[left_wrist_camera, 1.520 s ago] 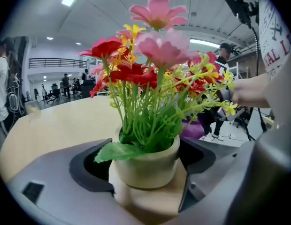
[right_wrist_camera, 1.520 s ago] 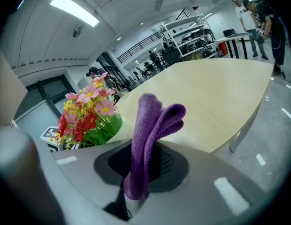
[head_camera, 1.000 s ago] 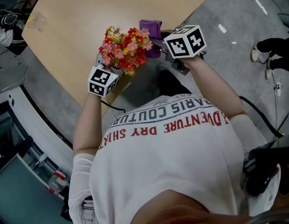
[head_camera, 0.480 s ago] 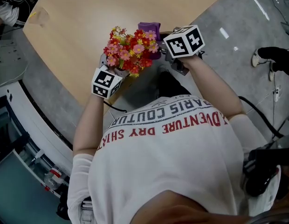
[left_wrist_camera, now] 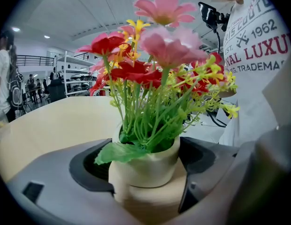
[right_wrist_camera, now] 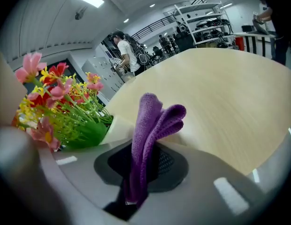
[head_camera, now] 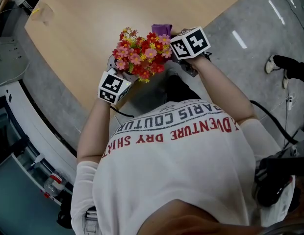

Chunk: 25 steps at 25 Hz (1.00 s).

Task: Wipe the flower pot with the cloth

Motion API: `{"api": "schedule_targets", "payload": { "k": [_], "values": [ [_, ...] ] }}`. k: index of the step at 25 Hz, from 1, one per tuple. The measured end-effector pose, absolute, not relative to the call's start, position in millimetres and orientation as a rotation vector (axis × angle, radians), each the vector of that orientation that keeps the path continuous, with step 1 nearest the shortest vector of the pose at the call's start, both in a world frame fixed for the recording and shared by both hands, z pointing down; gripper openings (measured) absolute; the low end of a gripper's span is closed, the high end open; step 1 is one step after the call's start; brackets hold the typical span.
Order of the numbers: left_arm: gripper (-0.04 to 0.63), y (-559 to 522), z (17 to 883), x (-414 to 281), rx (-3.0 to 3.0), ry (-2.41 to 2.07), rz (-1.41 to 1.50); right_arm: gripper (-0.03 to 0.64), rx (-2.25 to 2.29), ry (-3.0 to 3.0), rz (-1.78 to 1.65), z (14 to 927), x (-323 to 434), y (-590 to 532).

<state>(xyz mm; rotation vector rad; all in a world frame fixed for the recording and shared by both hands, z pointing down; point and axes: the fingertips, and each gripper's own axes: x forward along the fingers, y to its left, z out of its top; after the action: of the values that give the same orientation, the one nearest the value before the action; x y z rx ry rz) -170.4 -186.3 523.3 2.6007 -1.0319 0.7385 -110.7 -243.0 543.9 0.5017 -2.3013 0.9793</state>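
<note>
The pot [left_wrist_camera: 148, 163], cream and full of bright flowers [head_camera: 140, 57], sits at the near edge of the desk [head_camera: 93, 28], just in front of the person. The left claw [left_wrist_camera: 144, 184] is spread wide round the pot's lower body, with a jaw against each side, and so holds it. Whether the pot rests on the desk or hangs just above it I cannot tell.

Just beside the pot's rim, the right claw [right_wrist_camera: 144, 172] is pressed together on a folded purple cloth [right_wrist_camera: 150, 135], whose free end stands up out of the jaws.

Over the last second the right claw has sunk and closed in on the flowers. In the head view the cloth stood clear beyond the blooms, and now only its top edge peeps past them. The left claw has kept the pot where it was. I judge the cloth is being brought to the pot's side for a wipe; no view shows contact.
</note>
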Motion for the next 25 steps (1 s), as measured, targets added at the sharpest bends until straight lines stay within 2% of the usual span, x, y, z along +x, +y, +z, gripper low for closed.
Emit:
{"api": "schedule_targets", "payload": {
  "k": [14, 25],
  "values": [
    [0.445, -188.0, 522.3, -176.9, 2.544, -1.096, 0.749, 0.057, 0.583, -2.344, 1.067, 543.5, -99.8, -247.4],
    [0.445, -166.1, 511.7, -181.2, 2.258, -1.608, 0.53, 0.057, 0.735, -2.389, 1.099, 526.6, -68.9, -231.8]
  ]
}}
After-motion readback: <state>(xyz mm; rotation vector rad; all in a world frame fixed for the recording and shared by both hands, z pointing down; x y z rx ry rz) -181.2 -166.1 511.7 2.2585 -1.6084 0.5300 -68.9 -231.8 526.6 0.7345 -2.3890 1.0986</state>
